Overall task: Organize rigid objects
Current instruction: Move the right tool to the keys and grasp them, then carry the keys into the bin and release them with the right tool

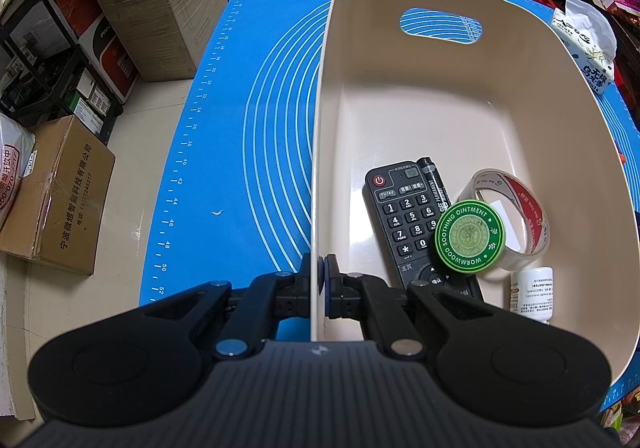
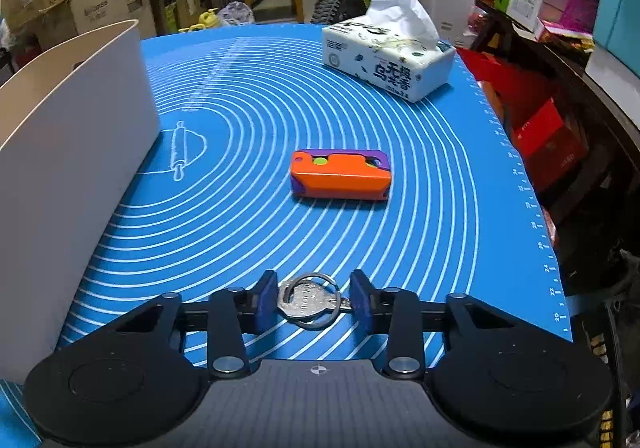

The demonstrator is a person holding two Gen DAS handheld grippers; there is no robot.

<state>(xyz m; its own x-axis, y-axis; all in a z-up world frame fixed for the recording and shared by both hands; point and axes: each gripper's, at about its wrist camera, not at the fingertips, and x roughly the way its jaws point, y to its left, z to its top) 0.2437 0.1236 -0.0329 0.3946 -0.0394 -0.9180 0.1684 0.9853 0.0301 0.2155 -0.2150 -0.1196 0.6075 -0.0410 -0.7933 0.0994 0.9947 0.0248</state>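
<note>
1. Tongs of the left hand (image 1: 319, 280) pinch the side wall of the cream bin (image 1: 580, 152), one pad outside it and one inside, pressed together on the thin plastic.
2. Inside the bin, near that pinched wall, lies a black remote (image 1: 400, 216) with its buttons facing up.
3. A black marker (image 1: 434, 184) lies along the remote's far side, touching it.
4. A round green tin (image 1: 469, 235) rests partly on the remote and the marker and partly against a roll of clear tape (image 1: 516, 208), which sits on the side of the tin away from the remote.
5. A small white bottle (image 1: 532, 294) lies just beside the tape roll, toward the near end of the bin.
6. The bin stands on a blue mat (image 1: 256, 120) that covers the surface; the bin's far wall has an oval handle hole through which the mat shows.
7. Tongs of the right hand (image 2: 314, 302) are spread, with a silver key (image 2: 304, 302) on a metal ring lying on the mat between the two blue pads. The pads are close to the key, but I cannot tell whether either one touches it.
8. Beyond the key, well apart from it and near the middle of the mat, lies an orange and purple block-shaped toy (image 2: 340, 178).
9. A tissue pack (image 2: 388, 56) sits further from the key still, by the mat's far edge, with a tissue sticking up.
10. The bin's outer wall rises at the left edge of the right wrist view, apart from the key.
</note>
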